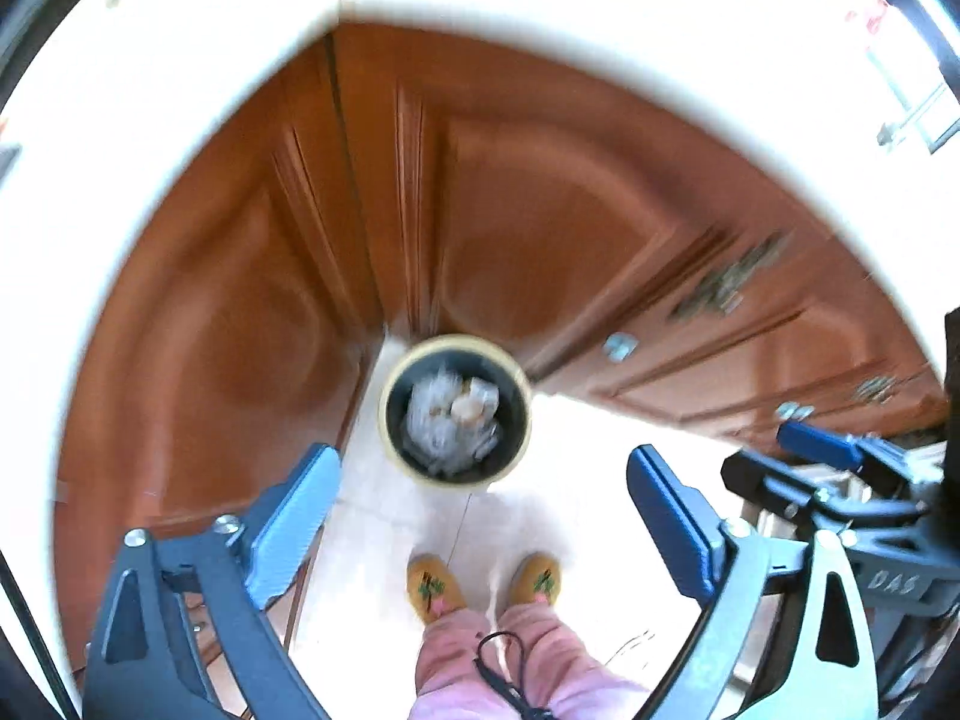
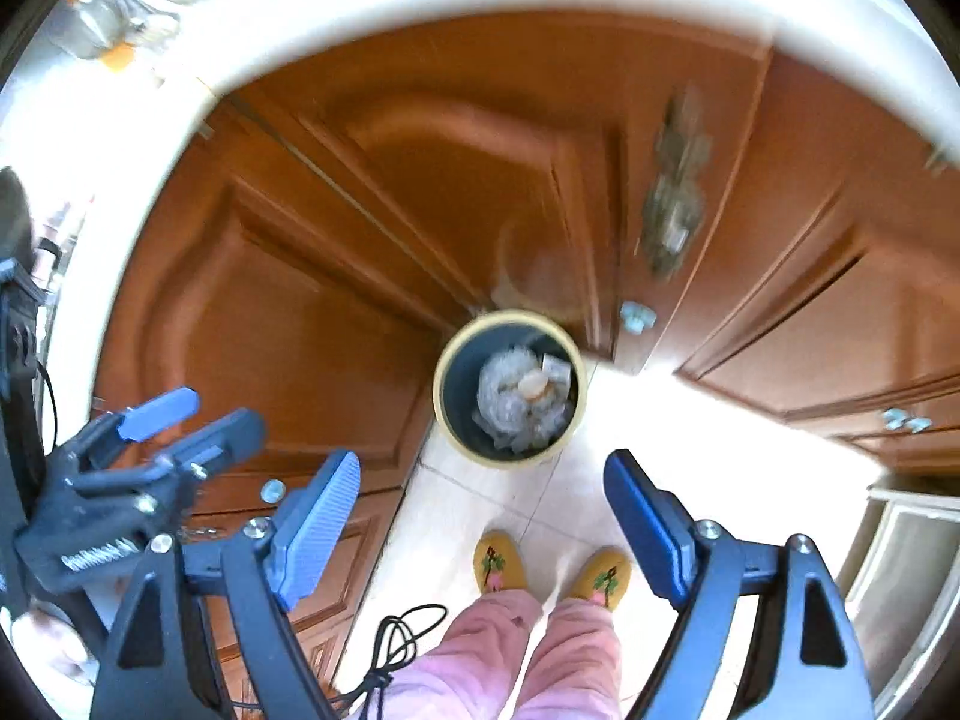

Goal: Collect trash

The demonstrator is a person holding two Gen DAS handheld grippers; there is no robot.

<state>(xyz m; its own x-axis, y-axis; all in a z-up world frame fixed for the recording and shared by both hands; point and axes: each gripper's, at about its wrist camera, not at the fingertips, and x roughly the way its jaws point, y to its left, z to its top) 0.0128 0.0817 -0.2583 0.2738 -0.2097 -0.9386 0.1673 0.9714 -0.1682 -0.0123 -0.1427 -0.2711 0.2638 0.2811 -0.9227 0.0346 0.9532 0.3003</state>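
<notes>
A round bin [image 1: 521, 427] with a cream rim and dark inside stands on the pale floor far below, against the wooden cabinets. Crumpled clear plastic and paper trash [image 1: 450, 420] lies inside it. My left gripper [image 1: 483, 492] hangs high above the bin, open, nothing between its blue pads. In the right wrist view the same bin [image 2: 445, 414] holds the trash [image 2: 521, 399], and my right gripper [image 2: 480, 498] is open and empty too. The right gripper [image 1: 798, 462] also shows at the right edge of the left wrist view. The left gripper [image 2: 186, 420] shows at the left of the right wrist view.
Reddish-brown cabinet doors [image 1: 288, 300] with metal handles [image 2: 672, 204] surround the bin. A white countertop edge [image 1: 540, 18] curves above them. A person's pink trouser legs and yellow slippers [image 1: 435, 588] stand on the floor tiles below. A black cable [image 2: 396, 648] dangles by the legs.
</notes>
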